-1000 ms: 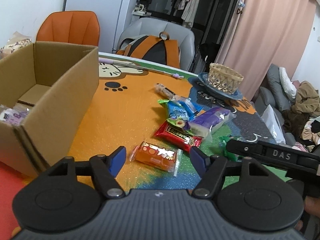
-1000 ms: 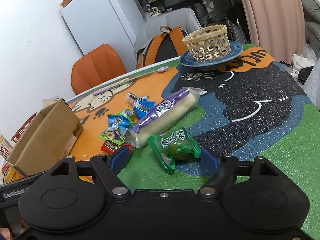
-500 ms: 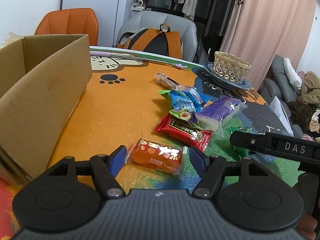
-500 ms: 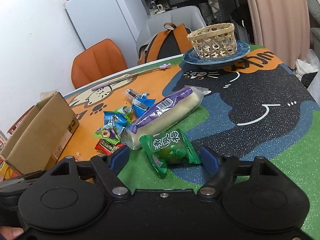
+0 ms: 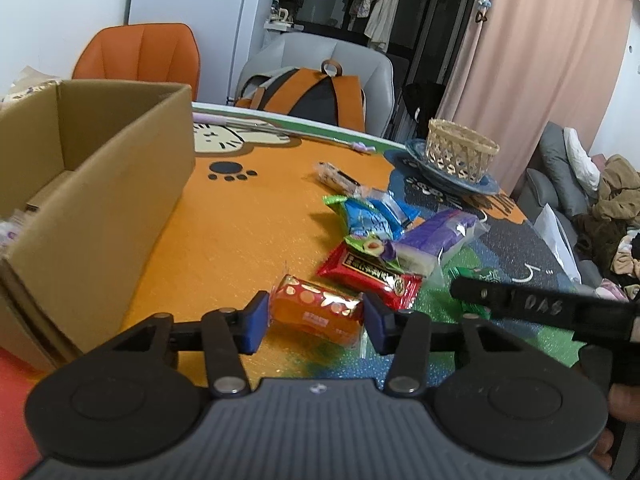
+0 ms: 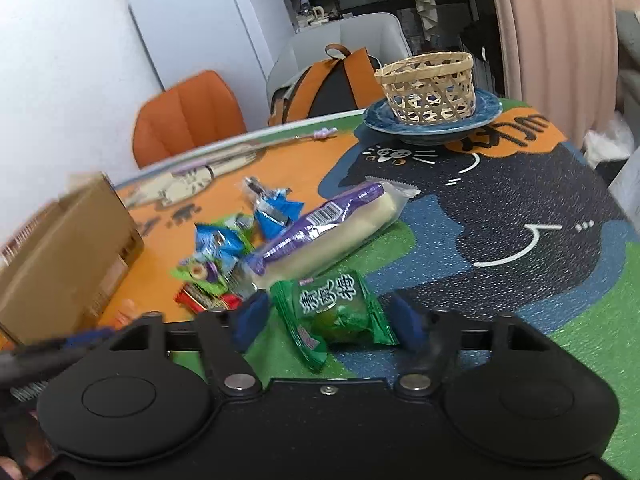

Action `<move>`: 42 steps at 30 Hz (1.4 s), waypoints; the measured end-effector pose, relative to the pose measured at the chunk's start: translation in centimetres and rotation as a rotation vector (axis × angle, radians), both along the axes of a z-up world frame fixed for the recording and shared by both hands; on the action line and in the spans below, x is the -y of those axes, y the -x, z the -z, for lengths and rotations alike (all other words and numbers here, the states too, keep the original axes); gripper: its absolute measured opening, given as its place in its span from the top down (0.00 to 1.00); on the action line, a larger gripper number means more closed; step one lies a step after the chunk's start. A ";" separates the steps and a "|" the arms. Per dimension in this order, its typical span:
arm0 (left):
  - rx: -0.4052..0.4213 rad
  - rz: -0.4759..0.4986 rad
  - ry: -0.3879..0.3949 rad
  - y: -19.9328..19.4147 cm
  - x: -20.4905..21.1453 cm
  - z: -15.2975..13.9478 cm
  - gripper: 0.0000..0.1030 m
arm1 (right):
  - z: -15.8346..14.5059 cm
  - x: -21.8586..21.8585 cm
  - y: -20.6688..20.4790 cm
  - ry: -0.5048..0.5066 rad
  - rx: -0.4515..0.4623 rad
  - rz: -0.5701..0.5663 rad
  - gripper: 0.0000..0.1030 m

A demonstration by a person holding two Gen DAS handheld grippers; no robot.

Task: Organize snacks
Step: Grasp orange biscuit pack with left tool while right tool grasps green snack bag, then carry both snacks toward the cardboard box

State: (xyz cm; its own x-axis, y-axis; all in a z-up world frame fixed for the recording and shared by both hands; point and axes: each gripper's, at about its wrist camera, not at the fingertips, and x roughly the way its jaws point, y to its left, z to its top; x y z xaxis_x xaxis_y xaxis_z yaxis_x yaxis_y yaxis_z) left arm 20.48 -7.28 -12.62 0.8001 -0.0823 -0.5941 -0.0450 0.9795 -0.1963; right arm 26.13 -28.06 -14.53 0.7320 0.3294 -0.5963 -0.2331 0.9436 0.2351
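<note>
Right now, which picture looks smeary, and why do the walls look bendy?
Right wrist view: the brown cardboard box and the blue snack packets at left are smeared by motion blur, while the green plum candy packet reads sharp. Left wrist view: mostly crisp, with the orange foil-wrapped snack slightly soft. Both views: the fisheye lens bends straight edges such as the pink curtain.

A woven basket [image 6: 427, 87] stands on a blue plate [image 6: 434, 118] at the far side of the table mat [image 6: 520, 216]. The mat is printed with orange, black, blue and green cartoon cat graphics. Behind the table, an orange chair [image 5: 140, 58] stands beside a grey chair [image 5: 320, 56]. An orange and black backpack [image 5: 308, 94] rests on the grey chair. A pink curtain [image 5: 540, 60] hangs at the right. Clothes [image 5: 616, 216] are piled on a grey sofa [image 5: 548, 184] beyond the table. A white cabinet [image 6: 200, 28] stands against the wall.
</note>
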 end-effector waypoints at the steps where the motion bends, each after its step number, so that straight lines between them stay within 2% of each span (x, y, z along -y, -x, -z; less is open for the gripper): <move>1: 0.005 -0.002 -0.001 0.1 0.0 -0.2 0.53 | -0.1 0.1 0.1 -0.002 -0.006 -0.002 0.58; 5: 0.028 -0.009 -0.004 1.0 -0.2 -1.1 0.53 | -0.3 0.4 0.6 -0.053 -0.026 -0.021 0.62; 14: 0.077 -0.024 0.011 2.7 -1.0 -3.3 0.53 | -2.9 -0.7 2.6 -0.096 0.034 -0.066 0.62; 23: 0.152 -0.074 0.026 3.5 -3.1 -7.1 0.53 | -6.2 -3.8 2.6 -0.094 0.074 -0.150 0.62; 42: 0.203 -0.192 0.041 4.0 -8.3 -10.2 0.53 | -10.0 -9.5 1.9 -0.112 0.126 -0.289 0.62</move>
